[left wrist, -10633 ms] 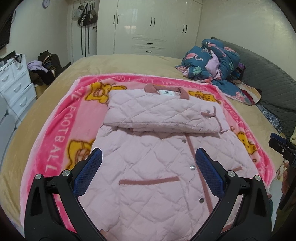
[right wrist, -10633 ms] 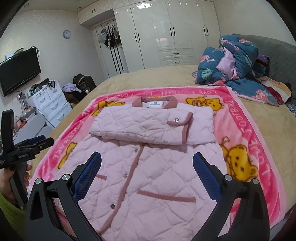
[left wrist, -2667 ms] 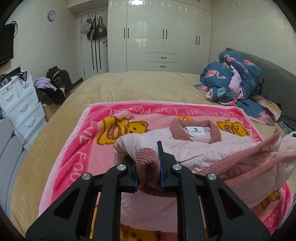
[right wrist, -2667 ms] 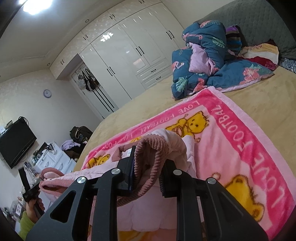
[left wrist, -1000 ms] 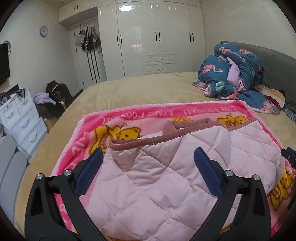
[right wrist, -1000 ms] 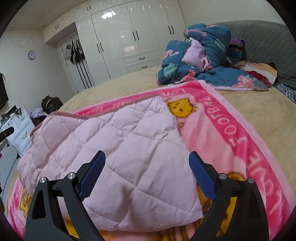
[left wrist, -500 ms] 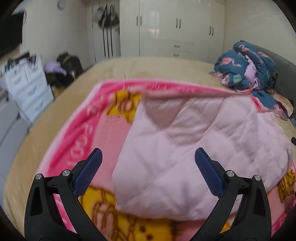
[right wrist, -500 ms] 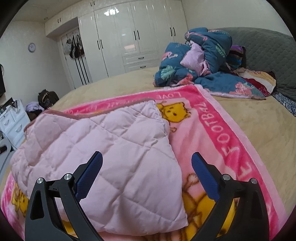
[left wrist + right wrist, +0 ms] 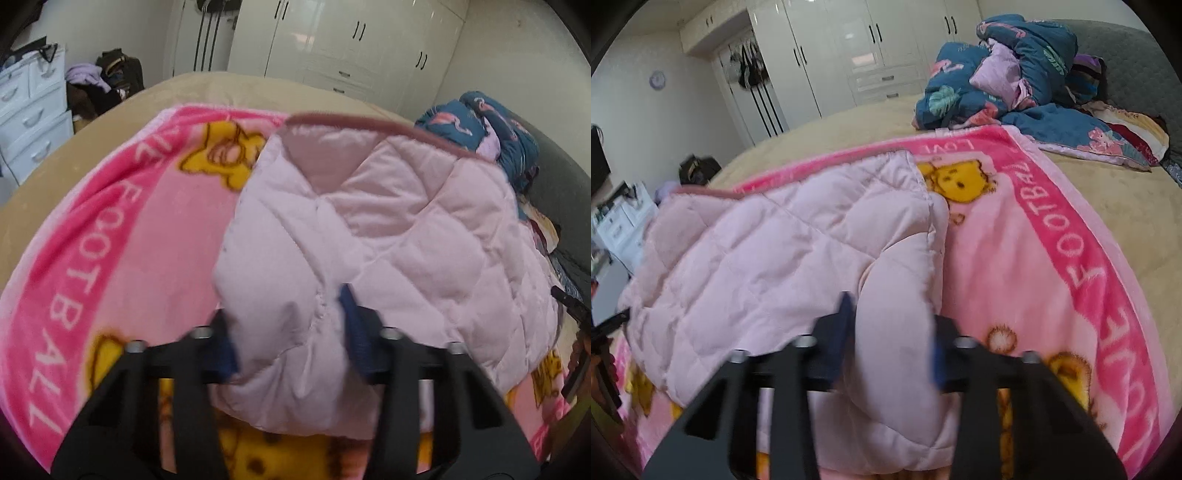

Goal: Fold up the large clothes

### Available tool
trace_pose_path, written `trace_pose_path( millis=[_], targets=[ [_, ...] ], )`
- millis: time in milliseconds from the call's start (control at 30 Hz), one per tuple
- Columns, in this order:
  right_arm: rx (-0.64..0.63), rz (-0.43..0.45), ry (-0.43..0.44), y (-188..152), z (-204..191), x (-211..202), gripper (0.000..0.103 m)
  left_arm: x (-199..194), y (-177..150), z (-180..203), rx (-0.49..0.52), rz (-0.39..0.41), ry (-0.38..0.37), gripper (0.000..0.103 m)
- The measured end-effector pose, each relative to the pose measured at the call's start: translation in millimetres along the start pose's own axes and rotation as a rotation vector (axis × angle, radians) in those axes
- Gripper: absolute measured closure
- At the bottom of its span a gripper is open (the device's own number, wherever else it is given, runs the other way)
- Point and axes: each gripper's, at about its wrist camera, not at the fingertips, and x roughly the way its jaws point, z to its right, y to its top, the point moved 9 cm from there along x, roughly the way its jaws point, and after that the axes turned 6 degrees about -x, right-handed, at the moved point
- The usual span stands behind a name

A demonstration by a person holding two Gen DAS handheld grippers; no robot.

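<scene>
A pale pink quilted jacket (image 9: pixel 388 229) lies folded in half on a pink bear blanket (image 9: pixel 110 229) on the bed. My left gripper (image 9: pixel 286 332) is at its near left corner, jaws closing on a thick fold of the padding between the blue pads. In the right wrist view the jacket (image 9: pixel 768 258) fills the left half. My right gripper (image 9: pixel 892 332) is at its near right corner, jaws pressing a bulge of the fabric. Both views are blurred by motion.
A heap of blue flowered bedding (image 9: pixel 1004 74) lies at the far right of the beige bed (image 9: pixel 1108 192). White wardrobes (image 9: pixel 332 40) stand behind. White drawers (image 9: pixel 29 110) and a pile of bags stand at the left. A grey headboard (image 9: pixel 1137 55) is at right.
Both grippers, open and above the folded jacket half a second ago, have dropped to its near corners and closed onto the fabric.
</scene>
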Motion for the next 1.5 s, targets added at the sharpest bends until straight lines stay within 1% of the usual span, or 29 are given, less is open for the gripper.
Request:
trace_pose_path(
  millis=[33,67,100,133,167,200,233,267,367,467,633,767,867,967,1000,1033,1067,1100,1133,1167,1200,1233,1267,1300,1333,1367,1433,1467,1500],
  targets=[
    [-0.007,0.029,-0.004,7.8,-0.5,-4.8,0.082,0.1,4.3,3.3,0.014,0.007,0.01,0.081],
    [-0.024,0.067,-0.011,18.0,-1.2,-10.4,0.084,0.2,12.9,8.7,0.037,0.019,0.025,0.083],
    [-0.04,0.097,-0.022,26.3,-0.9,-15.2,0.085,0.2,22.4,12.7,0.05,0.036,0.034,0.083],
    [-0.046,0.119,-0.05,32.4,1.8,-18.4,0.089,-0.4,36.3,17.2,0.054,0.054,0.04,0.084],
    [-0.023,0.133,-0.062,40.3,8.4,-19.5,0.089,0.2,45.7,20.1,0.049,0.06,0.036,0.084],
    [0.004,0.131,-0.053,43.5,13.7,-16.7,0.089,1.5,56.9,24.0,0.043,0.066,0.029,0.084],
    [0.031,0.125,-0.054,46.9,19.4,-11.4,0.089,3.8,63.9,27.2,0.044,0.067,0.028,0.084],
    [0.04,0.122,-0.061,48.8,22.6,-7.1,0.089,9.1,74.0,31.9,0.063,0.07,0.044,0.084],
    [0.058,0.09,-0.106,52.6,29.8,15.7,0.089,26.4,84.8,35.0,0.097,0.057,0.093,0.083],
    [0.082,0.044,-0.143,52.1,36.9,41.2,0.089,44.0,86.9,29.4,0.089,0.036,0.119,0.083],
    [0.09,-0.039,-0.184,38.0,43.6,77.5,0.089,69.9,75.7,18.7,0.079,0.005,0.155,0.081],
    [0.109,-0.063,-0.181,25.8,46.8,83.7,0.087,72.6,70.8,14.4,0.057,0.0,0.149,0.079],
    [0.127,-0.075,-0.17,20.9,46.8,74.9,0.084,67.9,70.8,14.4,0.051,0.002,0.147,0.077],
    [0.147,-0.074,-0.163,19.9,47.8,63.4,0.077,62.4,70.9,13.3,0.047,0.004,0.148,0.074],
    [0.163,-0.069,-0.157,18.9,48.2,57.1,0.07,60.3,70.7,13.3,0.044,0.005,0.15,0.073],
    [0.175,-0.061,-0.15,18.8,47.5,50.5,0.059,59.5,70.9,12.9,0.043,0.005,0.152,0.072],
    [0.183,-0.051,-0.144,18.4,46.3,43.9,0.052,56.3,70.7,13.4,0.042,0.008,0.154,0.071],
    [0.189,-0.033,-0.148,18.0,44.5,33.0,0.036,54.0,70.5,13.6,0.042,0.009,0.154,0.07],
    [0.192,-0.016,-0.152,18.2,42.5,24.4,0.027,51.2,70.3,14.2,0.043,0.012,0.154,0.065],
    [0.193,0.009,-0.145,19.0,38.2,13.7,0.023,46.6,70.6,14.6,0.045,0.02,0.158,0.057],
    [0.194,0.03,-0.134,19.8,34.4,3.8,0.016,41.9,71.0,15.1,0.049,0.029,0.164,0.053],
    [0.196,0.045,-0.129,20.7,31.8,-3.7,0.011,38.0,70.7,16.1,0.052,0.033,0.167,0.047],
    [0.2,0.061,-0.125,20.6,28.7,-12.5,0.008,34.1,70.2,17.3,0.053,0.036,0.167,0.041],
    [0.207,0.082,-0.117,20.4,24.5,-23.5,0.005,31.1,69.6,18.2,0.054,0.038,0.165,0.039],
    [0.213,0.102,-0.105,20.0,20.6,-31.9,0.005,27.2,68.8,19.4,0.056,0.042,0.163,0.035],
    [0.218,0.116,-0.091,19.1,16.1,-39.9,0.005,21.5,67.8,20.9,0.059,0.049,0.164,0.028],
    [0.211,0.127,-0.072,14.8,6.3,-53.4,0.004,11.0,65.8,22.6,0.058,0.062,0.165,0.016],
    [0.204,0.129,-0.075,15.1,2.9,-57.7,0.004,6.7,64.8,23.7,0.055,0.067,0.16,0.012],
    [0.19,0.137,-0.075,14.2,-1.7,-63.7,0.004,1.6,63.5,25.1,0.054,0.072,0.153,0.01]
  ],
)
